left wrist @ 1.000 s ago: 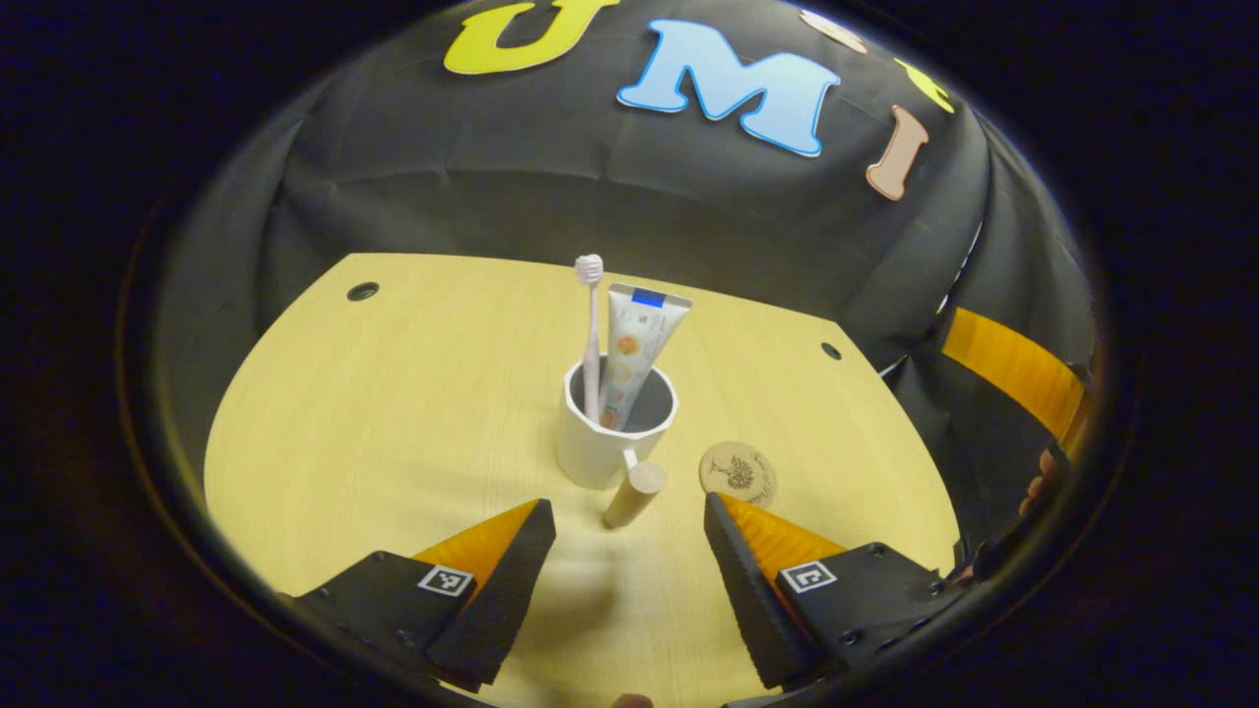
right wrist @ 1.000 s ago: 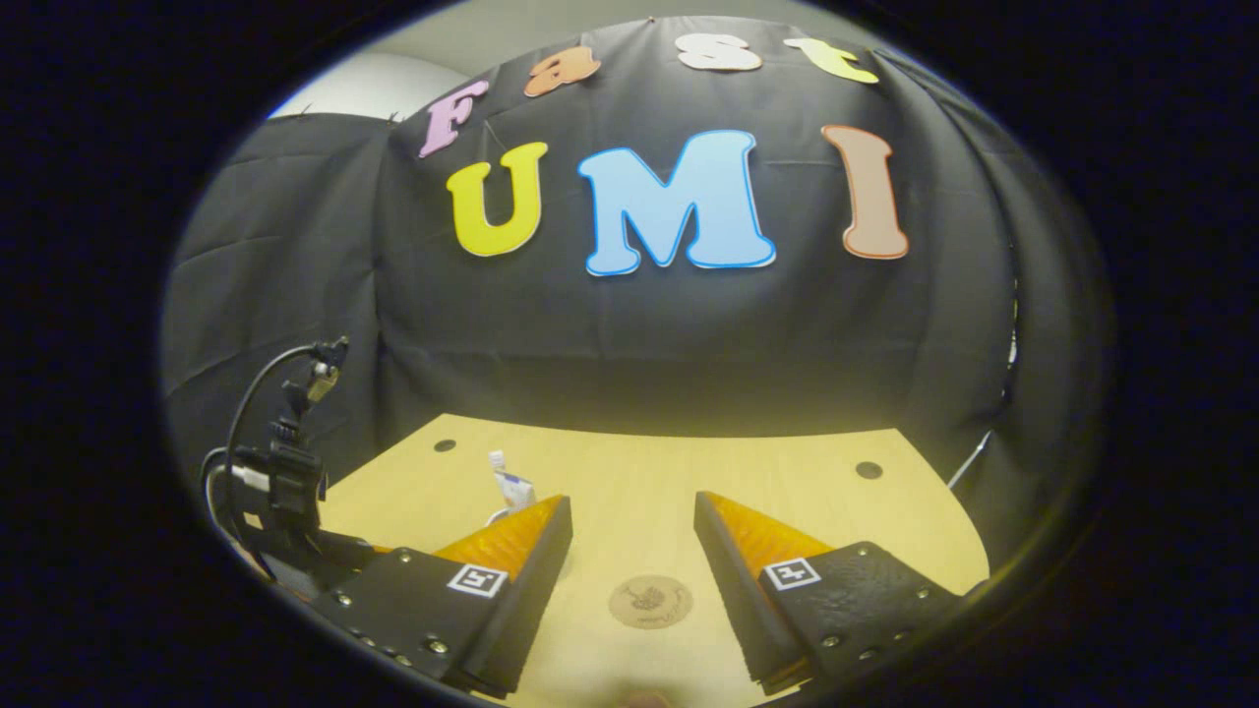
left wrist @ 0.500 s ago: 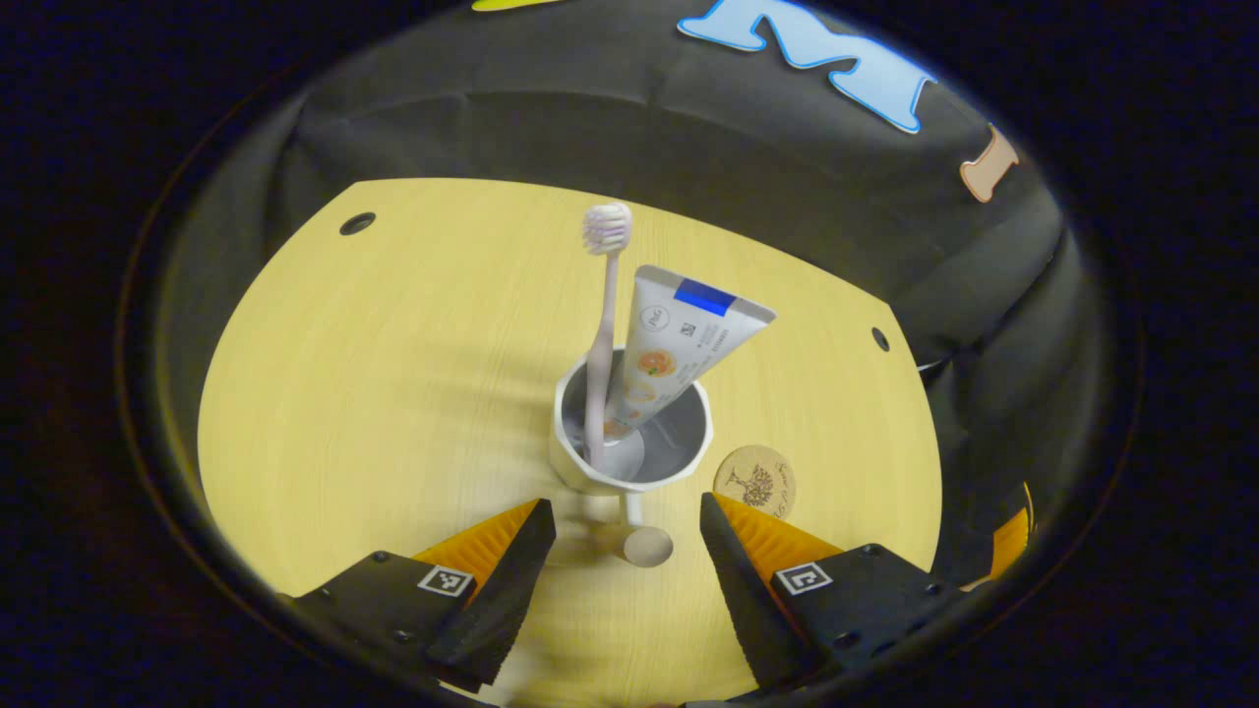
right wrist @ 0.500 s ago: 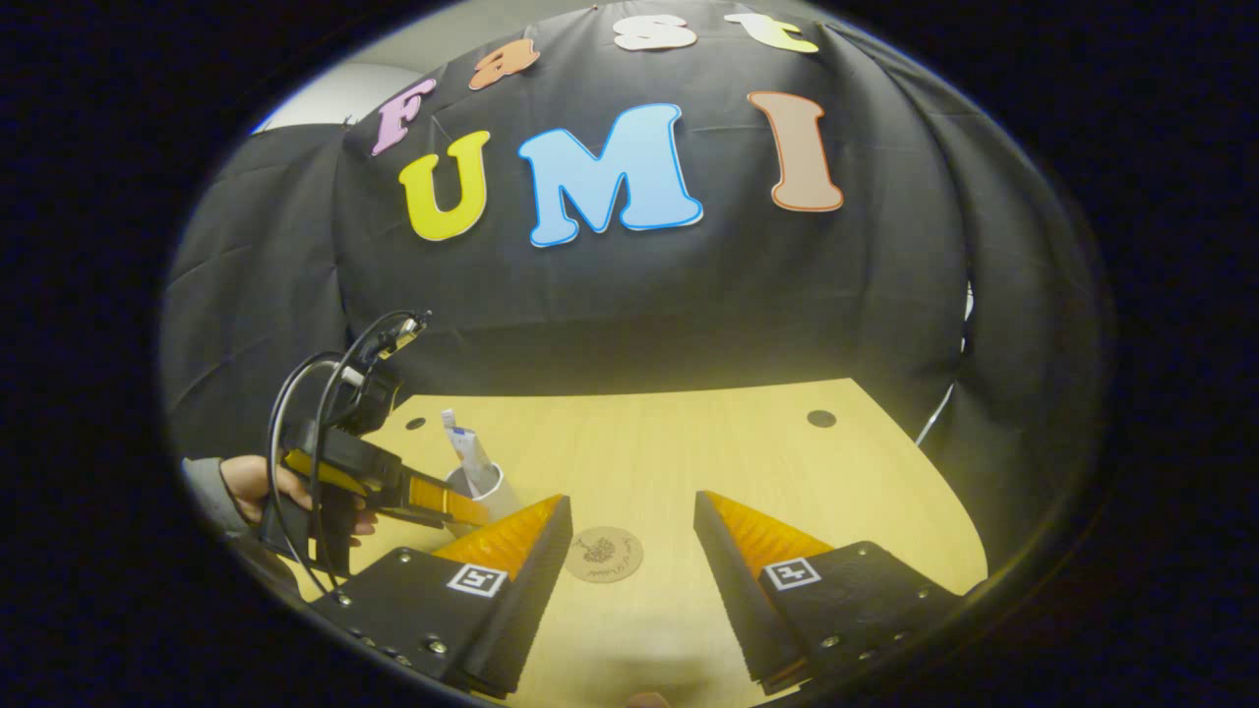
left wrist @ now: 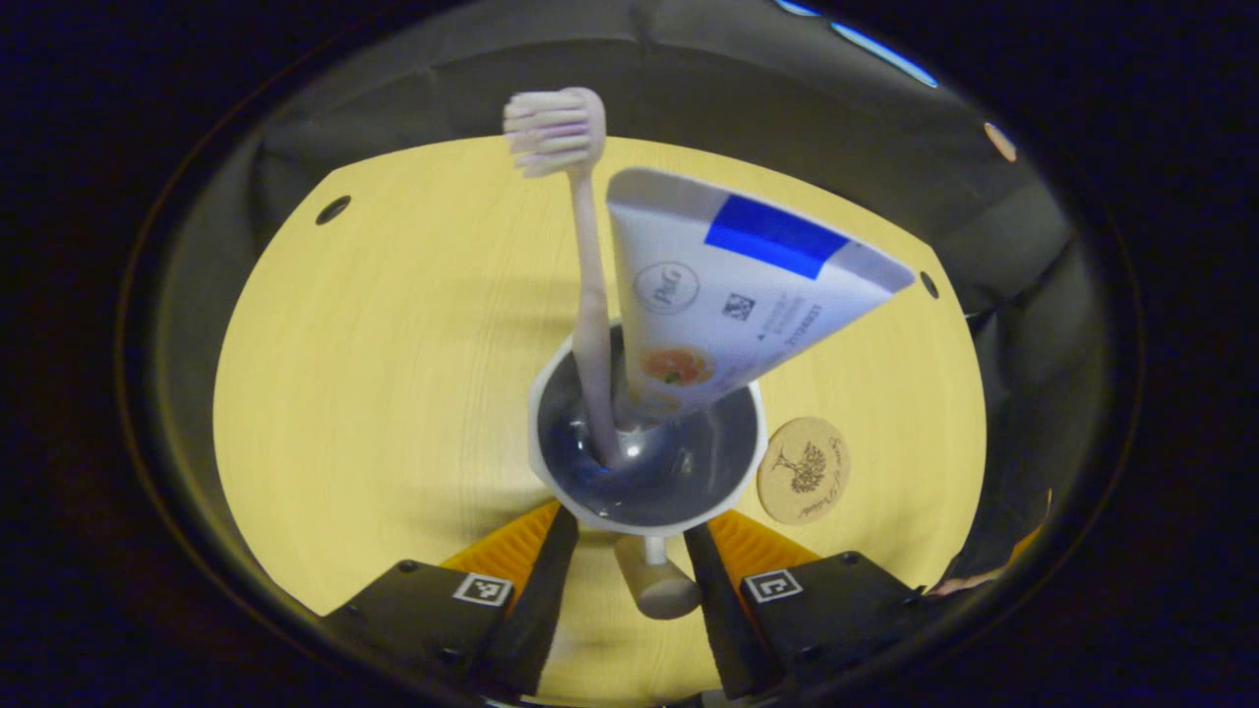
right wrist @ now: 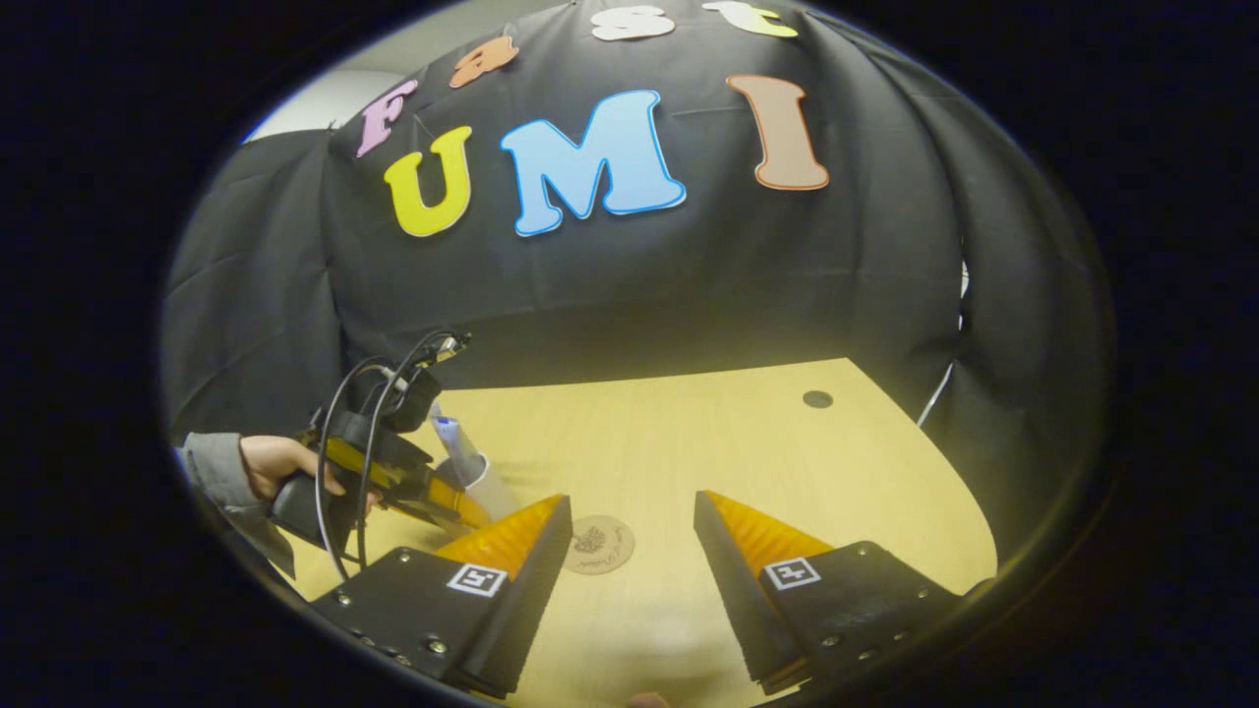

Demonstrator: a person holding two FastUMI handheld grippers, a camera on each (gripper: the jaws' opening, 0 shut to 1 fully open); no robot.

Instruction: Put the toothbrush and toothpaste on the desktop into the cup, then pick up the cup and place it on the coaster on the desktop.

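Note:
The white cup [left wrist: 539,452] stands close below me on the yellow table [left wrist: 374,393]. A pink toothbrush [left wrist: 587,295] and a white toothpaste tube [left wrist: 728,285] stand upright in it. Its wooden handle [left wrist: 657,590] lies between the fingers of my left gripper [left wrist: 629,521]; the jaws are narrowed around it with a small gap still showing on the left side. The round wooden coaster [left wrist: 804,469] lies just right of the cup. In the right gripper view my right gripper [right wrist: 631,511] hovers open with nothing in it, and the coaster [right wrist: 598,544] lies between its fingers.
In the right gripper view a person's hand [right wrist: 270,462] holds the left gripper [right wrist: 448,501] against the cup [right wrist: 487,482] at the table's left. Small dark holes [right wrist: 816,398] mark the table's far corners. Black cloth walls close off the back and sides.
My left gripper moved forward and down onto the cup, and its jaws narrowed around the handle. The right gripper swung slightly right, so the coaster slid left in its view.

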